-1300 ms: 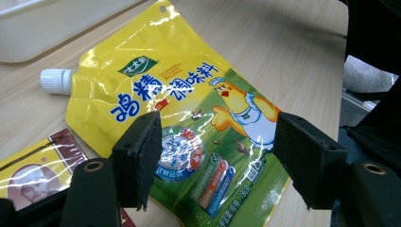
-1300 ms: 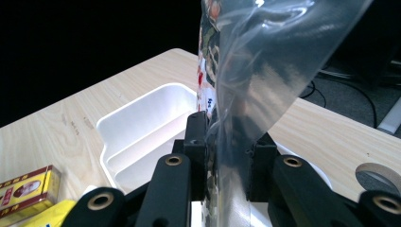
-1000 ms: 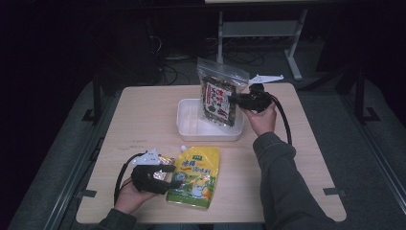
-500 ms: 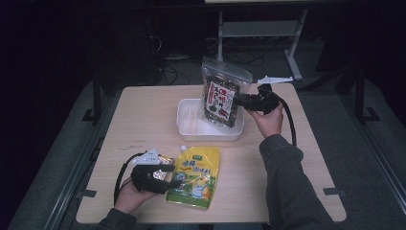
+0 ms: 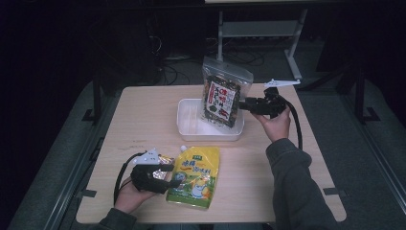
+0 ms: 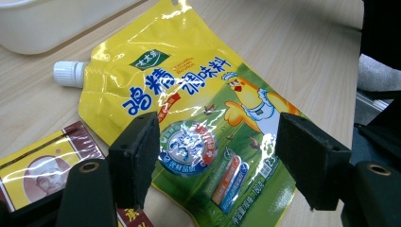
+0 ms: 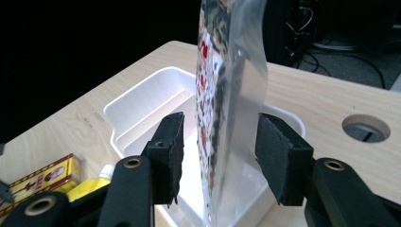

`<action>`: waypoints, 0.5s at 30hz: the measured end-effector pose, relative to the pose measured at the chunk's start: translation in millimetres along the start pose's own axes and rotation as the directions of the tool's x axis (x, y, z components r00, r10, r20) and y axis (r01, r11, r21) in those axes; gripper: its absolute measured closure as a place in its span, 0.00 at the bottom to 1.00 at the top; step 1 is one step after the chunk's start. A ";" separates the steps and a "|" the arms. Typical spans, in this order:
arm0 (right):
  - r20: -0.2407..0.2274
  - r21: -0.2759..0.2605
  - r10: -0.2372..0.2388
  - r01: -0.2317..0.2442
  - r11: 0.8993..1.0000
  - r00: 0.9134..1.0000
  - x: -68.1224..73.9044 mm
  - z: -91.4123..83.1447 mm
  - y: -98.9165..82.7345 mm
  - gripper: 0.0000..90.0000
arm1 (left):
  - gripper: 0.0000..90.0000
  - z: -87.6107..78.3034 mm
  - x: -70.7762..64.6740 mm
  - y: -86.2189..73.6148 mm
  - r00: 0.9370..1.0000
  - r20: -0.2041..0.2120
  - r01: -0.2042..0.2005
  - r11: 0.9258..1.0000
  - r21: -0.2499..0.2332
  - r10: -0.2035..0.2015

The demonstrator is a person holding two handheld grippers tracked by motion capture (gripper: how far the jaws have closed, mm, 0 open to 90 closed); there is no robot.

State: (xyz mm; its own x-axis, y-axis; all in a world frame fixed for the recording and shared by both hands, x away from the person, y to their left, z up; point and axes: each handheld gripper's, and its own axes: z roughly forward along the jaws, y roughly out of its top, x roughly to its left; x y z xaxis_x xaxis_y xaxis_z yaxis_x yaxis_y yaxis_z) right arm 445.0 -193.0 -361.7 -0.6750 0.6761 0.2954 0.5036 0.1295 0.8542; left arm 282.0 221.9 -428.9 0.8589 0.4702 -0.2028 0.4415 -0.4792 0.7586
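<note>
We are watching snack bag (image 5: 221, 100) standing in white bin (image 5: 189, 130), frame centre; right gripper (image 7: 218, 153) jaws apart, straddling, not gripping; left gripper (image 6: 216, 165) wide open, empty, over yellow seasoning pouch (image 6: 198, 127). Risk: unsupported bag tipping out.

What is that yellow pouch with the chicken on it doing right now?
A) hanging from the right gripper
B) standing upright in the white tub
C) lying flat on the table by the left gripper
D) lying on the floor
C: the yellow pouch lies flat on the table, and the left gripper hovers open over it, jaws apart.
</note>
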 end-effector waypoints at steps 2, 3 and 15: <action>-0.001 0.017 0.004 -0.004 1.000 1.000 -1.1 -2.6 -1.6 0.56 | 0.34 0.0 0.0 0.1 1.000 -0.001 0.000 1.000 0.000 0.000; -0.002 0.022 0.001 -0.001 1.000 1.000 -1.2 -4.5 -2.2 0.56 | 0.34 0.0 0.0 0.1 1.000 -0.001 0.000 1.000 0.001 0.000; -0.017 0.013 0.016 -0.016 1.000 1.000 0.8 -23.0 -14.0 0.53 | 0.33 -0.1 -1.1 2.1 1.000 -0.005 -0.001 1.000 -0.008 0.001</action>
State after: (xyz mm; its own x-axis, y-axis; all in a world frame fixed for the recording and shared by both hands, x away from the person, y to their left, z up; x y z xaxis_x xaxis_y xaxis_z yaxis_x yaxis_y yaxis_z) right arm 425.0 -211.1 -363.6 -0.6755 0.6660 0.3165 0.5214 0.1279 0.8437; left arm 281.9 220.4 -427.1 0.8580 0.4734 -0.1992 0.4386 -0.4737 0.7637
